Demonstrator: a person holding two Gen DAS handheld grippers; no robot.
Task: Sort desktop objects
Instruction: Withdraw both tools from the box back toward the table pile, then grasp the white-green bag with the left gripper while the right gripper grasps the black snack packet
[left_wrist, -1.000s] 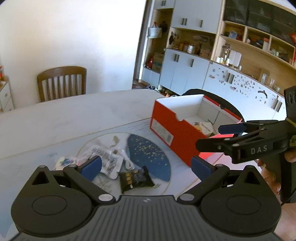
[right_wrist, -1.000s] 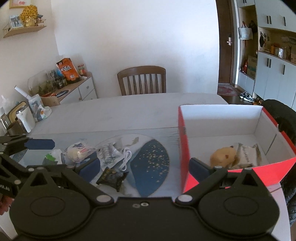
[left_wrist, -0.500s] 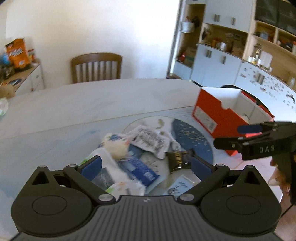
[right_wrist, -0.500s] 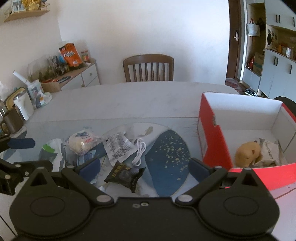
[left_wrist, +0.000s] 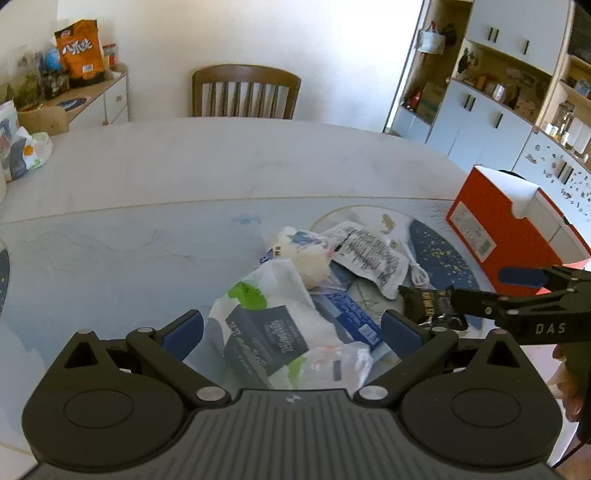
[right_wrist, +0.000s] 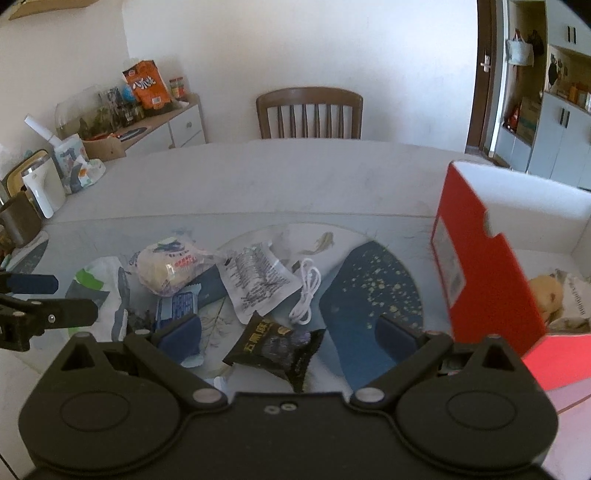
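**Dining table, sorting partly done: two items boxed, a heap left**

Pale marble-look table (right_wrist: 280, 177) under a clear cover, with a wooden chair (right_wrist: 309, 112) at its far side and cupboards beyond.

Nearest, left wrist view: left gripper (left_wrist: 291, 328), fingers spread wide and empty, poised over a white bag with green and grey print (left_wrist: 273, 321) at 12 o'clock, right between the pads. Blue packet (left_wrist: 352, 315) just beside it at 1 o'clock. Bread roll in a clear wrapper (left_wrist: 306, 254) and white printed pouch (left_wrist: 373, 254) farther out at 12 to 1 o'clock.

Nearest, right wrist view: right gripper (right_wrist: 288, 332), likewise spread and empty, with the black snack packet (right_wrist: 277, 347) at 12 o'clock between its pads, apparently not yet touched. White coiled cable (right_wrist: 306, 291) beyond, still at 12 o'clock.

Red box (right_wrist: 487, 280) at 2 o'clock of the right gripper, open-topped. It holds a tan plush toy (right_wrist: 546, 295) and a pale packet (right_wrist: 574, 302).

Judged progress: two things sorted, six or so left on the table.
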